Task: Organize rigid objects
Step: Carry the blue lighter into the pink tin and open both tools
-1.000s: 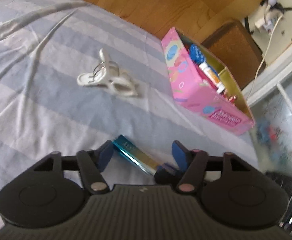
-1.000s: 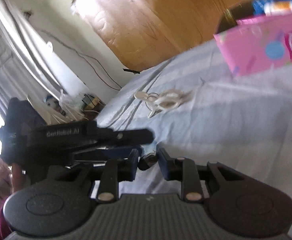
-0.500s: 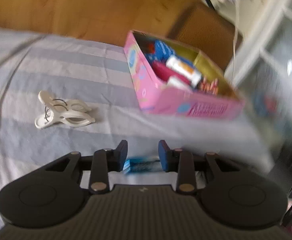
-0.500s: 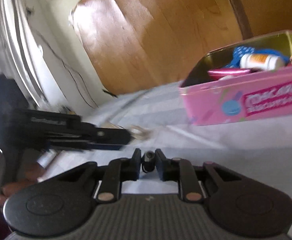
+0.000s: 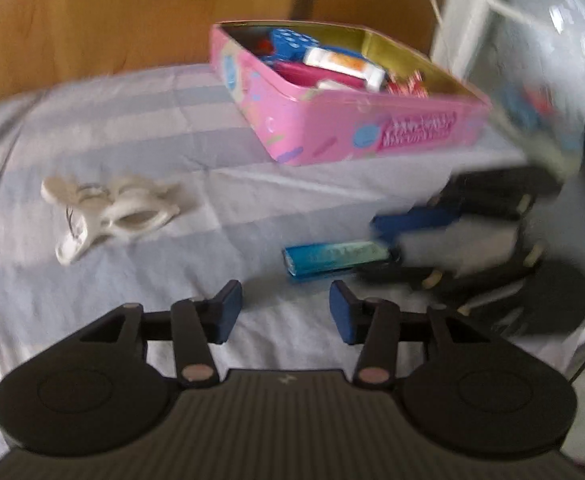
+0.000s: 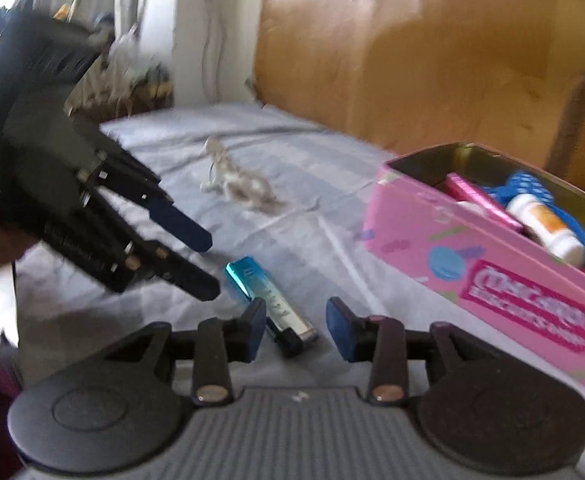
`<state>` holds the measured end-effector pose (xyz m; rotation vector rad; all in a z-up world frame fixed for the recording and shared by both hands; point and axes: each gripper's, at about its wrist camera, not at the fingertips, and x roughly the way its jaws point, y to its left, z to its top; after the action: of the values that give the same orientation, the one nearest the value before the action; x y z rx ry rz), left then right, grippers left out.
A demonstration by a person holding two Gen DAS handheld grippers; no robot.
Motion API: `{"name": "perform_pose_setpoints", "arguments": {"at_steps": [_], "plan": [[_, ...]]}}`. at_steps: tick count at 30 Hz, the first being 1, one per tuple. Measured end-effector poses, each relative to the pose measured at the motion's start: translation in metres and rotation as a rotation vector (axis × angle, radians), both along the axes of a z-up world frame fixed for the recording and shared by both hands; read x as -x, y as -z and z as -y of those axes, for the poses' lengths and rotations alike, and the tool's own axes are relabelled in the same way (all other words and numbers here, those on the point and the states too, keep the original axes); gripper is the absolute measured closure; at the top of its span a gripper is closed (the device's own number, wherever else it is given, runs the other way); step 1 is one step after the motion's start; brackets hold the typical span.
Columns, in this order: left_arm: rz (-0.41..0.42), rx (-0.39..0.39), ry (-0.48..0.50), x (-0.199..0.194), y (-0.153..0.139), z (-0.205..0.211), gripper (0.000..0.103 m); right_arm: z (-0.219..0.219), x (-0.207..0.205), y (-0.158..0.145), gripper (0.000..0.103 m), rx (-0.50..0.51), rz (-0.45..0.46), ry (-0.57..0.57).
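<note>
The right gripper (image 6: 294, 330) has its jaws opening, the blue pads standing apart on either side of the black end of a teal lighter (image 6: 268, 298). The lighter lies flat on the sheet between them; the left pad is right against it, but no squeeze shows and the right pad is clear of it. The left gripper (image 5: 284, 312) is also opening, with only sheet between its pads; the lighter (image 5: 334, 258) lies just beyond them, slightly to the right. In the right wrist view the left gripper (image 6: 202, 262) comes in from the left, its tips just beside the lighter's teal end.

There is small dark writing along the lighter's side, too blurred to read. To the right stands an open pink tin (image 6: 488, 264) with a magenta label in white lettering whose large word seems to begin "Mac"; the rest cannot be made out. Inside lie a white tube with an orange band (image 6: 544, 226), a blue dotted item and a pink one. Farther left, well apart from the tin, white plastic clips (image 5: 112, 210) lie in a loose pile.

Everything rests on a bed sheet (image 5: 132, 128) of pale blue and white stripes. A wooden headboard (image 6: 412, 52) rises at the far side, with white curtains at far left in the right wrist view.
</note>
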<state>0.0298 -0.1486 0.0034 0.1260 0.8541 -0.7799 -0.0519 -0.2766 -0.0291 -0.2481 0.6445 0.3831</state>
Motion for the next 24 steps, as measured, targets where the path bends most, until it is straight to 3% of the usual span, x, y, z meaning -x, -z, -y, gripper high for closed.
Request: {"name": "perform_pose_setpoints", "arguments": {"at_steps": [1,2,6,10,11,12,16,21,24], "plan": [[-0.045,0.038,-0.024,-0.001,0.0,-0.005,0.051,-0.002,-0.002,0.001,0.077,-0.01,-0.002,-0.007],[-0.085,0.077,-0.05,-0.004,-0.001,-0.008,0.048,-0.001,-0.004,-0.001,0.078,-0.057,-0.03,0.016],[-0.184,0.178,-0.122,-0.015,0.004,-0.018,0.044,0.02,-0.009,0.004,0.078,-0.331,-0.116,0.107],[-0.227,0.225,-0.149,-0.025,0.004,-0.007,0.049,0.02,0.0,0.011,0.079,-0.484,-0.134,0.119],[-0.215,0.216,-0.159,-0.026,0.004,-0.001,0.069,0.018,0.003,0.012,0.079,-0.492,-0.12,0.129],[-0.223,0.207,-0.149,-0.028,0.004,0.004,0.078,0.018,0.005,0.01,0.079,-0.502,-0.103,0.135],[-0.228,0.241,-0.106,-0.041,-0.018,0.025,0.08,0.03,0.008,-0.005,0.079,-0.488,-0.027,0.174],[-0.081,0.271,0.011,-0.051,-0.073,0.077,0.08,0.064,0.011,-0.05,0.079,-0.422,0.155,0.24],[-0.036,0.262,0.072,-0.065,-0.085,0.121,0.08,0.087,0.001,-0.066,0.079,-0.333,0.237,0.306]]}}
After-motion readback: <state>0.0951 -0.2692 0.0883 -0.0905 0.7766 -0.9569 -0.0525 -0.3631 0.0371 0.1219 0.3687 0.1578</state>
